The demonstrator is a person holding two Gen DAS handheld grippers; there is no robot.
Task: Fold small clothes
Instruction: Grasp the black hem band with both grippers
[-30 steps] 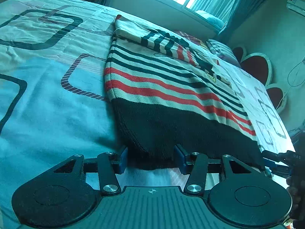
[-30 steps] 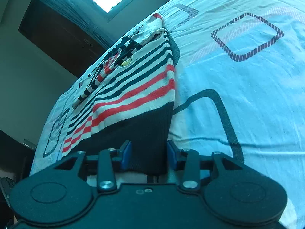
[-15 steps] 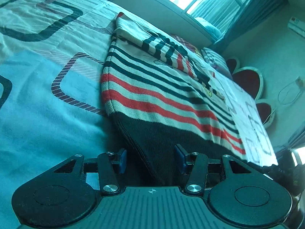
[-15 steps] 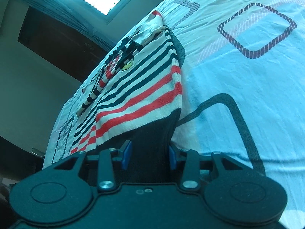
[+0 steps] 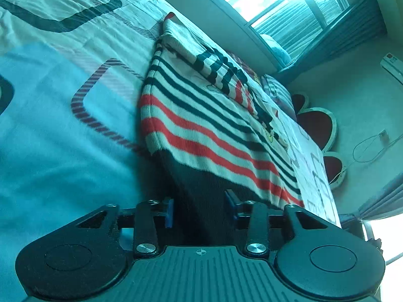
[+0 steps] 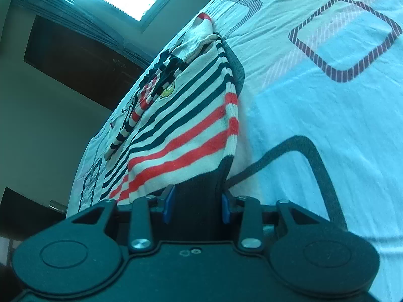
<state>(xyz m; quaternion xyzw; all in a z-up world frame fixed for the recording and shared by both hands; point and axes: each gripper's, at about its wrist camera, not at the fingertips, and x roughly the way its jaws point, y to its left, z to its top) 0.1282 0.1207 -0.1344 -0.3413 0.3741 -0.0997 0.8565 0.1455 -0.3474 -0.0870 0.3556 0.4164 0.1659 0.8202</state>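
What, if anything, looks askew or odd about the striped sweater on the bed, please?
Only the striped sweater's dark hem stands out: it is lifted off the bed sheet between both grippers, left and right. A sleeve lies folded across its top. No damage is visible.

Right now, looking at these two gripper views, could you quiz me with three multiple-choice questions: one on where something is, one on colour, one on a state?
1. The sweater lies on:
A. a bed
B. a chair
C. the floor

2. Its band nearest the fingers is:
A. yellow
B. dark
C. pink

3. The hem at the left gripper and right gripper is:
A. flat on the sheet
B. lifted at both corners
C. rolled up

Answers: 1 A, the patterned bedsheet lies under it. 2 B, dark knit below the red stripes. 3 B, each corner rises between the fingers.
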